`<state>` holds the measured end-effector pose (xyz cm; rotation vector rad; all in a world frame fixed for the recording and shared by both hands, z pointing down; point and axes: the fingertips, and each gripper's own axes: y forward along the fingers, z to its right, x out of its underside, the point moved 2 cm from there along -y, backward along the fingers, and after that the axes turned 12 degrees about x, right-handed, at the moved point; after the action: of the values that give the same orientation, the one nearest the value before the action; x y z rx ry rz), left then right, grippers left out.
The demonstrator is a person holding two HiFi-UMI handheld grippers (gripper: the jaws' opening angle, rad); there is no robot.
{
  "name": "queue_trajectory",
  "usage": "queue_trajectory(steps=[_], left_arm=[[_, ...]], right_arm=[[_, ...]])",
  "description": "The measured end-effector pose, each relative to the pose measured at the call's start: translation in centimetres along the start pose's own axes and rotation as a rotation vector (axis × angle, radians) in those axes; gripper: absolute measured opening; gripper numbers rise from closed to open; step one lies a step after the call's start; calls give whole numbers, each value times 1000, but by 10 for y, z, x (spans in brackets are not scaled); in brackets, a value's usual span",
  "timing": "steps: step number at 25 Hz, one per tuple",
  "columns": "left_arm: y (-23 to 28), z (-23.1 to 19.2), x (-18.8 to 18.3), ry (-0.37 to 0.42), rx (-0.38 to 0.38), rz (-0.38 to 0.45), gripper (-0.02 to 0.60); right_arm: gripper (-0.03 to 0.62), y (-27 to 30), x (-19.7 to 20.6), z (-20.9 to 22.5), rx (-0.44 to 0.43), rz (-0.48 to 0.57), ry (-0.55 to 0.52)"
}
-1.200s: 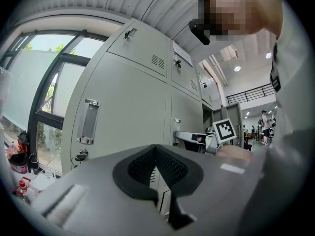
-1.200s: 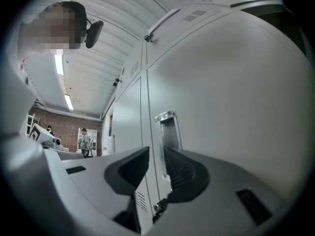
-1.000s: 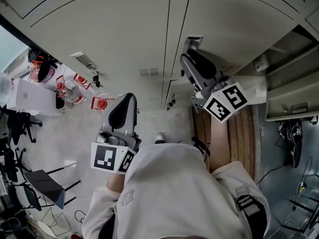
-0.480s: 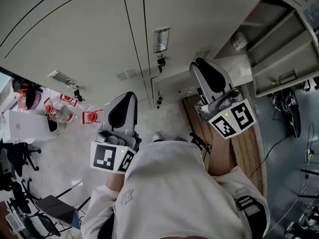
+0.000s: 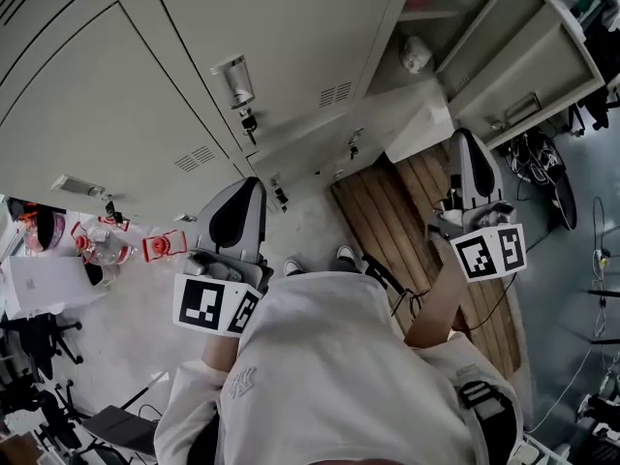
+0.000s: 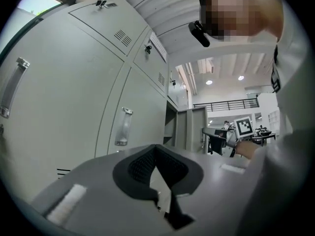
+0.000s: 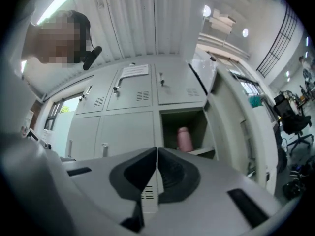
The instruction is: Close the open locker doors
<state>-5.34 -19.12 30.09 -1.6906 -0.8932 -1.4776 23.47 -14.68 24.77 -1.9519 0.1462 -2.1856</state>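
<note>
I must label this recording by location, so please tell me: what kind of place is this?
Probably a locker area inside a large workplace hall: a wall of grey metal lockers, one open locker holding a pink bottle, and an office chair off to the side.

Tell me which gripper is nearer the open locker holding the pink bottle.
Right. The right gripper is just below the open locker in head view; the left gripper is farther left, by closed doors.

The person is holding the left gripper (image 5: 237, 201) close in front of the torso, its jaws pressing together on nothing. The right gripper (image 5: 470, 158) is being held farther out on a bare, extended right forearm (image 5: 438, 303), its jaws likewise meeting with nothing between them.
</note>
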Motion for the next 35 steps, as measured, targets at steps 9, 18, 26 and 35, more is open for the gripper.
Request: queue_trajectory(steps=[9,18,26,35], left_arm=[[75,62,1,4,53,11,8],[139,119,10,8,64,21,8],[153,135,17,19,-5,7,8],[151,129,13,41,-63,0,8]], right_arm=[[15,-35,-42,132,170,51,-49],[18,-27,-31,211,146,-37,-20],[57,-2,1,227,60,-127,26],[69,15,8,196,-128,-141,38]])
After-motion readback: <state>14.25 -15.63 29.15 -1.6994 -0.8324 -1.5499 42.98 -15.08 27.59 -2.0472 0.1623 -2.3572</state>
